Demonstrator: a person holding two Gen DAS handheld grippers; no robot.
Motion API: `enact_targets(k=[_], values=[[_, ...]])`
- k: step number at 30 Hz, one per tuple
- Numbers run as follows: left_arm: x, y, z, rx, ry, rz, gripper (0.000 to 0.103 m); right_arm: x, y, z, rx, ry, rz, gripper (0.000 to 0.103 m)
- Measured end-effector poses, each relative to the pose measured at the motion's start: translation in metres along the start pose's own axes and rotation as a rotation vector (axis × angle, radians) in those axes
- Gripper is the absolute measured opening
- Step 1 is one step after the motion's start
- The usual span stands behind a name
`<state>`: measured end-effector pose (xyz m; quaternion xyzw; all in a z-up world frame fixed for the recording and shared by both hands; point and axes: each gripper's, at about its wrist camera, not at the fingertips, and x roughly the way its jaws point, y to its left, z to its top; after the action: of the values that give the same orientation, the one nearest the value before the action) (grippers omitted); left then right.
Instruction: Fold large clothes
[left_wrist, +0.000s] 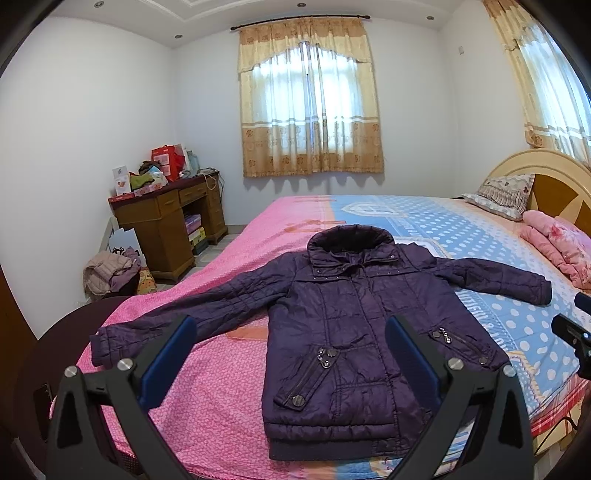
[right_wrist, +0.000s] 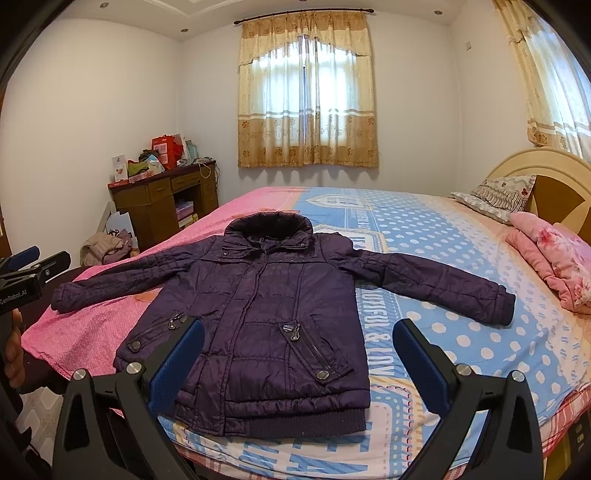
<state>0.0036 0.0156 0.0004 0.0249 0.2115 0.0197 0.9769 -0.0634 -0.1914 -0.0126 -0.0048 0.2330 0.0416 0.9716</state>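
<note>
A dark purple quilted jacket (left_wrist: 354, 325) is laid face up on the bed (left_wrist: 207, 406), spread flat with both sleeves stretched out to the left and right. Its ribbed hem lies at the near edge of the mattress and its hooded collar points toward the far window (left_wrist: 310, 99). The left half of the jacket rests on the pink part of the bedspread, the right half on the blue dotted part.

The left tool (left_wrist: 291, 354) is held above the near edge of the bed with its blue-padded fingers spread wide and nothing between them. The right tool (right_wrist: 299, 362) is likewise held spread and empty over the jacket's lower half. In the right wrist view the left tool is seen at the left edge, gripped by a hand (right_wrist: 14, 347).

On the far left a wooden bench (left_wrist: 166, 218) is loaded with a red box (left_wrist: 166, 158), cards and loose cloth; boxes are stacked in its open compartment. A pile of clothes (left_wrist: 110, 273) is heaped beside it; what holds them cannot be told. A patterned pillow (left_wrist: 506, 195) and a folded pink quilt (left_wrist: 561, 247) lie by the headboard on the right.
</note>
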Motion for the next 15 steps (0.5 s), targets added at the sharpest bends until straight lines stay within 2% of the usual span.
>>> enact_targets(k=[15], values=[[0.0039, 0.0021, -0.0001, 0.001, 0.004, 0.002, 0.103, -0.0008, -0.0018, -0.0007, 0.005, 0.003, 0.001, 0.102]])
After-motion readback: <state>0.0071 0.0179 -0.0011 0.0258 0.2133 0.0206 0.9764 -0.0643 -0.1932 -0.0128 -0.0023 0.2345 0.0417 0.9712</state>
